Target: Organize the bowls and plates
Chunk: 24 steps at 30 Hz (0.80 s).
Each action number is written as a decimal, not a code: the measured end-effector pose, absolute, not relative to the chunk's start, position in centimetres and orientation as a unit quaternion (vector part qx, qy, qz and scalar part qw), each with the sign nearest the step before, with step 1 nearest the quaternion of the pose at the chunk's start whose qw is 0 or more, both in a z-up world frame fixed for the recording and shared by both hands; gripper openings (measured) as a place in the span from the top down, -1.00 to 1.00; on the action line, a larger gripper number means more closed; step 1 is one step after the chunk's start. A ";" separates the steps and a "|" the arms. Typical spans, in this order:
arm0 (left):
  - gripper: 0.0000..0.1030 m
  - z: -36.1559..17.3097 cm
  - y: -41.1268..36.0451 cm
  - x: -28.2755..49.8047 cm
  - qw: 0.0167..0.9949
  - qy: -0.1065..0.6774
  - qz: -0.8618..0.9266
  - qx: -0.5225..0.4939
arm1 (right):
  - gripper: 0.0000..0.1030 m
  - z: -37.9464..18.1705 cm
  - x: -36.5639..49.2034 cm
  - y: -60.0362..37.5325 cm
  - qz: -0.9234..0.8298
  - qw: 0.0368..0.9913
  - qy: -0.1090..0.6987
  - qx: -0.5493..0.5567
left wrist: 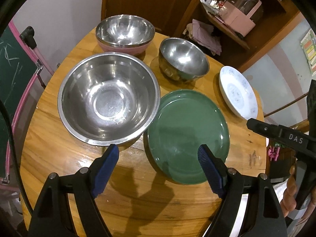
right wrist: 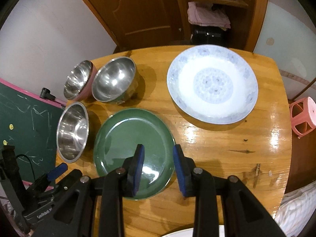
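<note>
A green plate lies on the round wooden table, also in the right wrist view. A large steel bowl sits left of it. A pink-sided steel bowl and a smaller steel bowl stand behind. A white-and-blue patterned plate lies at the right. My left gripper is open above the table's near side, empty. My right gripper is open, its jaws standing astride the green plate's right rim, not closed on it.
A green chalkboard with pink frame stands left of the table. A wooden door and shelves with cloths are behind. A pink stool stands at the right. A white plate edge shows under my right gripper.
</note>
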<state>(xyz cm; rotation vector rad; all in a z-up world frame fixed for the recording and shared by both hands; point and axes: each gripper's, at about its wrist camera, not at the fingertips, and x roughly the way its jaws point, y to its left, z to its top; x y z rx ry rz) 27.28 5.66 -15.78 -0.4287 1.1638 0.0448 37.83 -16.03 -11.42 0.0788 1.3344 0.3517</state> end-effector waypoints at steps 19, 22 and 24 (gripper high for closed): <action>-0.13 -19.7 5.4 28.1 0.778 0.587 0.014 -0.222 | 0.42 -17.2 39.4 -16.4 0.143 0.741 0.655 0.038; 0.02 -20.3 5.4 28.4 0.773 0.592 0.012 -0.227 | 0.42 -17.7 39.5 -16.4 0.143 0.739 0.658 0.037; 0.08 -20.6 5.5 28.6 0.771 0.594 0.013 -0.229 | 0.42 -17.9 39.5 -16.4 0.141 0.738 0.659 0.035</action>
